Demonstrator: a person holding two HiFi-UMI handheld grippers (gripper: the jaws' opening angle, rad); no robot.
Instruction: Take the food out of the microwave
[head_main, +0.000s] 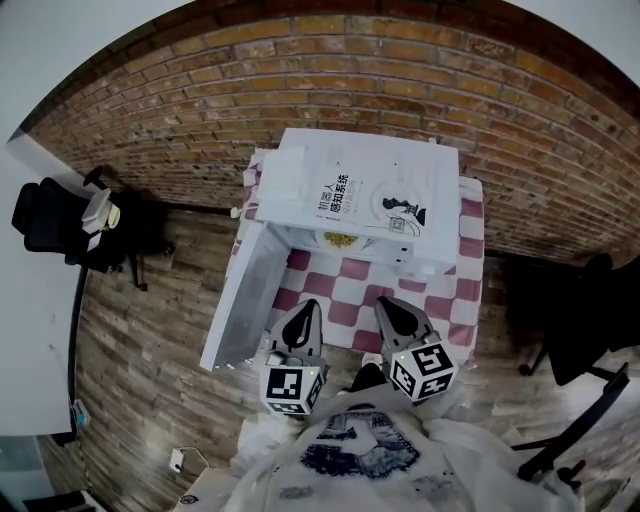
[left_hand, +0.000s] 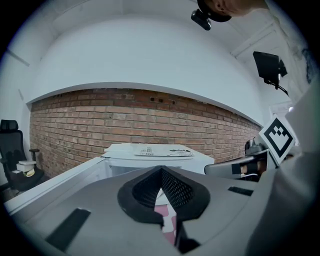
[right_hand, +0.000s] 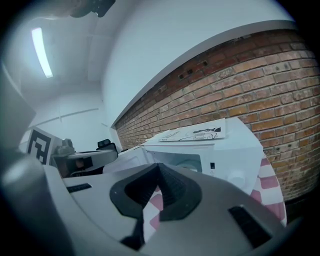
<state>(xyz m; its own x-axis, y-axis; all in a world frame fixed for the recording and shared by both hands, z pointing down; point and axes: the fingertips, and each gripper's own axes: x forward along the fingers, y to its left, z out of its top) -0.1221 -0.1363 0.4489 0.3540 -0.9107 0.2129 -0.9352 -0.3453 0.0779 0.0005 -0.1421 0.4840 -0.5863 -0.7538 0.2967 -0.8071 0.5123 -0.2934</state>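
A white microwave stands on a red-and-white checked table against the brick wall. Its door hangs wide open to the left. Inside the cavity a yellowish food item shows just under the top edge. My left gripper and right gripper are side by side over the table's front edge, short of the opening, both shut and empty. In the left gripper view the left gripper faces the microwave. From the right gripper view the right gripper faces the lit cavity.
A black office chair with small items on it stands at the left, beside a white desk edge. Another dark chair stands at the right. The brick wall runs behind the table; wooden floor lies all around.
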